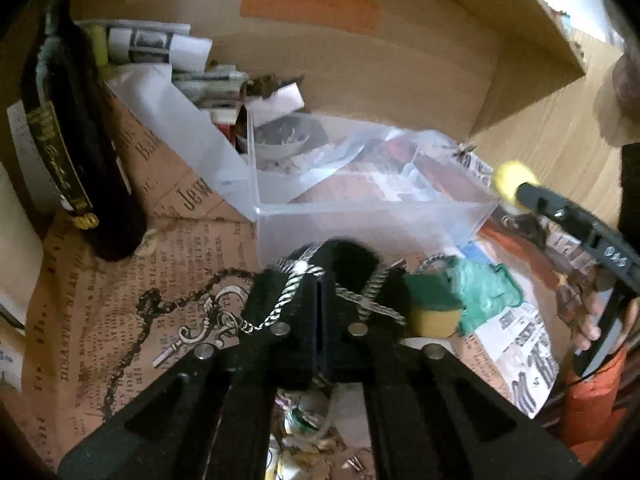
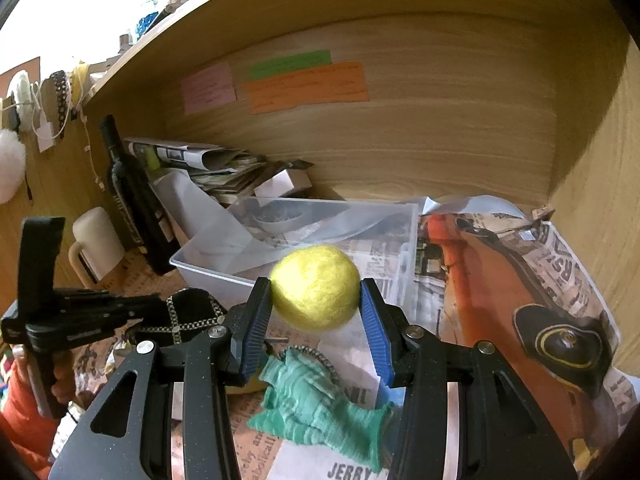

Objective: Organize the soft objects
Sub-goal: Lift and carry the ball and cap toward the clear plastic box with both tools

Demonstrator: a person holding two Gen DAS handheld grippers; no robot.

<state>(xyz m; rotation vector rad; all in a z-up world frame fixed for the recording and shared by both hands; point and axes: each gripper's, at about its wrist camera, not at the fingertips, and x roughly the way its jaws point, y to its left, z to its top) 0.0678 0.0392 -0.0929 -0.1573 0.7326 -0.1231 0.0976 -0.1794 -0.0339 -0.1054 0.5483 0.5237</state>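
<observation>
From the left wrist view, the left gripper (image 1: 320, 292) is closing its jaws tightly on a black pouch (image 1: 348, 256) trimmed with silver braid, which is lying on old newspaper sheets (image 1: 120, 280) covering the desk. A clear plastic box (image 1: 360, 208) is sitting just beyond, a dark bottle (image 1: 68, 148) is standing at left, and a green-topped sponge (image 1: 434, 308) is lying beside a green sock (image 1: 486, 288). From the right wrist view, the right gripper (image 2: 316, 304) is gripping a yellow felt ball (image 2: 316, 288) between its blue pads (image 2: 256, 328), in front of the box (image 2: 280, 248). The sock (image 2: 316, 400) is lying below. Colored sticky notes (image 2: 308, 84) are hanging on the wooden back wall (image 2: 460, 120).
</observation>
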